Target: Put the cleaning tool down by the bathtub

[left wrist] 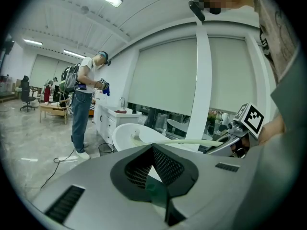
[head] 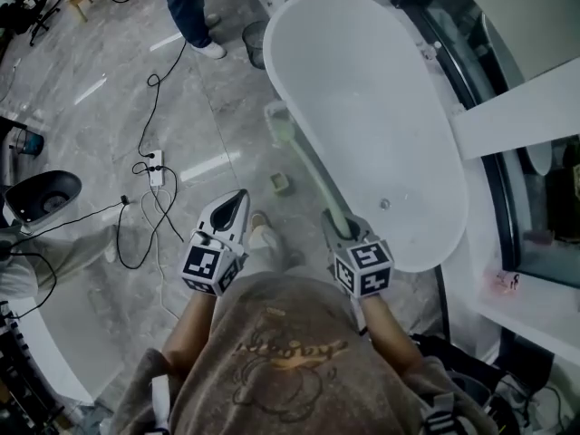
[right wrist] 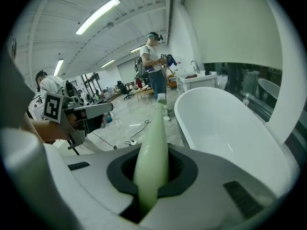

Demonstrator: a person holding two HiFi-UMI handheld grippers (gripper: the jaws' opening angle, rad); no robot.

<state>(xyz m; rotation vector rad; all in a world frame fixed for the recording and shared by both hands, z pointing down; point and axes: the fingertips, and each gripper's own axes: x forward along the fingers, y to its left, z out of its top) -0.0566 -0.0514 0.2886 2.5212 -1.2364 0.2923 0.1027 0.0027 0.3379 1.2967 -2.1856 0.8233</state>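
The cleaning tool is a long pale green handle with a brush head far out over the floor, beside the left rim of the white bathtub. My right gripper is shut on the near end of the handle, at the tub's near left edge. In the right gripper view the handle runs straight out from between the jaws of my right gripper, with the tub to its right. My left gripper hangs over the floor left of the tool, shut and empty. The jaws of my left gripper meet, with the handle beyond them.
A person in jeans stands on the grey floor past the tub's far end, next to a dark waste bin. A power strip with cables lies to the left. A small object sits on the floor by the tub.
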